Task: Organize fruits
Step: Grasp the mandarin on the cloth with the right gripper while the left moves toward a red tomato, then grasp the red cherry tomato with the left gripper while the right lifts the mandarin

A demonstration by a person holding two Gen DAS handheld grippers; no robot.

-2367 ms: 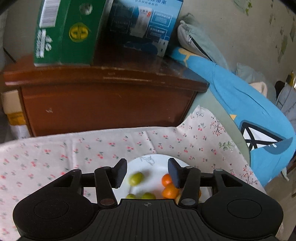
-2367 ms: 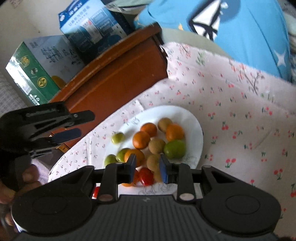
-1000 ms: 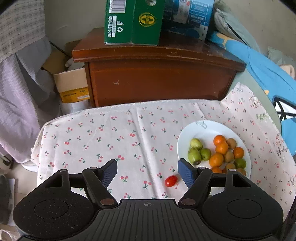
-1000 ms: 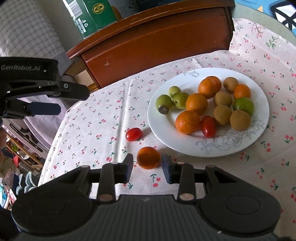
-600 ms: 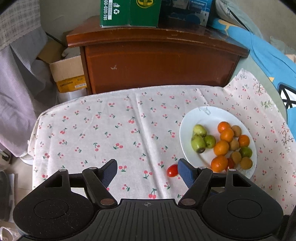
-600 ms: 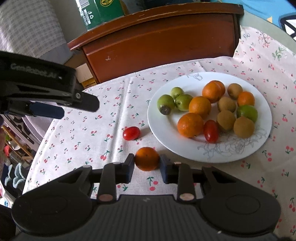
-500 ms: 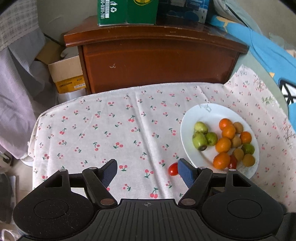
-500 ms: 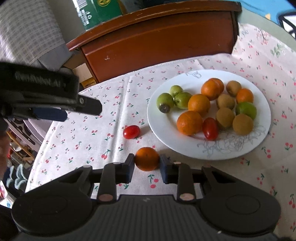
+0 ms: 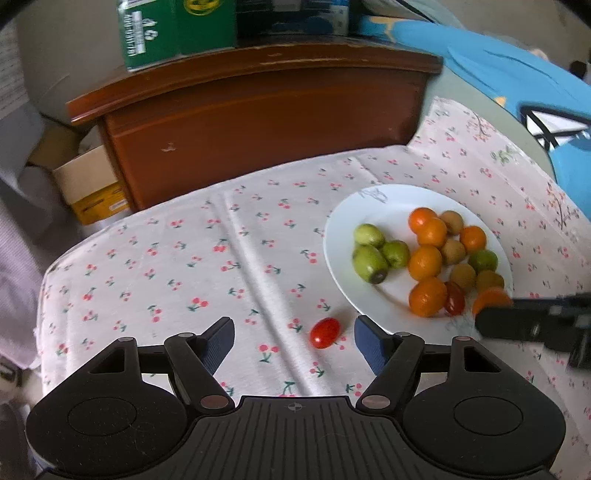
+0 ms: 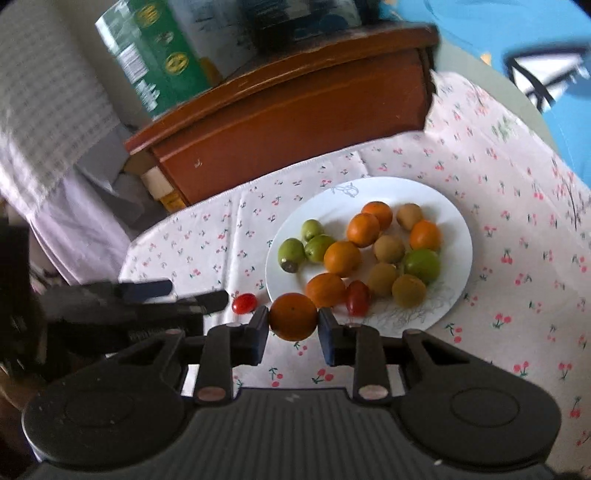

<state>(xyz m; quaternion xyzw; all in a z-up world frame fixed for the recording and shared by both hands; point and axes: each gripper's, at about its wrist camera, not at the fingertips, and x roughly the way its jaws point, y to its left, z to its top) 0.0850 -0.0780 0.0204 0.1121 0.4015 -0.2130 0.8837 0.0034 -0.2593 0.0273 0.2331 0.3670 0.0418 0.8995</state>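
A white plate (image 10: 454, 206) (image 9: 343, 218) on the cherry-print cloth carries several oranges, green fruits, brown kiwis and one red tomato (image 10: 357, 297). My right gripper (image 10: 293, 322) is shut on a small orange (image 10: 293, 316), lifted just off the cloth before the plate's near rim. That orange (image 9: 491, 299) peeks out at the plate's right edge in the left wrist view. A loose cherry tomato (image 9: 324, 332) (image 10: 244, 302) lies on the cloth left of the plate. My left gripper (image 9: 293, 341) stands open over the cloth, the tomato near its right finger, untouched.
A brown wooden cabinet (image 9: 258, 110) stands behind the table with a green carton (image 9: 177, 29) and a blue box on top. A cardboard box (image 9: 88, 184) sits on the floor at left. Blue fabric (image 9: 517, 74) drapes at the right. Cloth left of the plate is bare.
My right gripper closed on the small orange and lifted it off the cloth toward the plate. The left gripper sank closer to the loose tomato, staying open.
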